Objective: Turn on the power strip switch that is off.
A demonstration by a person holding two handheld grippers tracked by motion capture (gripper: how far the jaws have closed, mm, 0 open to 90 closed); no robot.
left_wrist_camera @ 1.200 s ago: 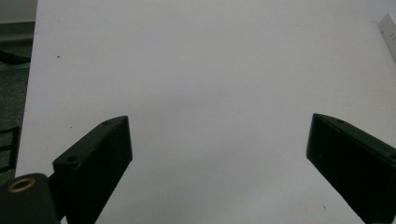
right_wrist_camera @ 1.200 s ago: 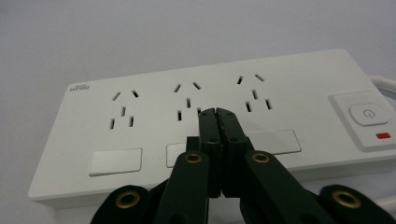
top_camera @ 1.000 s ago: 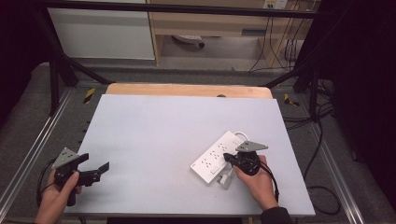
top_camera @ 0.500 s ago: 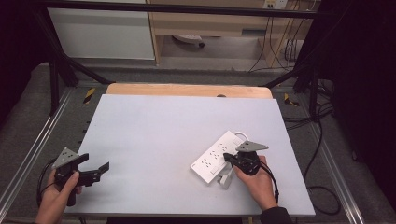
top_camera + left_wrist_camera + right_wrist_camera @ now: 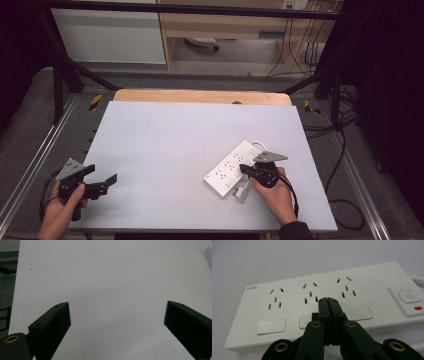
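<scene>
A white power strip (image 5: 231,167) lies slanted on the right half of the pale table (image 5: 190,135); its sockets, power button and red light face up (image 5: 317,302). My right gripper (image 5: 244,170) rests over the strip's near edge, jaws pressed together with nothing between them (image 5: 328,300), tips above the middle socket group. A white plug (image 5: 241,193) lies just beside the strip, near the right hand. My left gripper (image 5: 106,182) hovers at the table's front left corner, jaws spread wide (image 5: 116,322) over bare tabletop.
A wooden board (image 5: 200,96) borders the table's far edge. Metal frame rails (image 5: 45,150) run along both sides. Cables (image 5: 345,165) hang off the right. A corner of the strip (image 5: 208,252) peeks in at the upper right of the left gripper view.
</scene>
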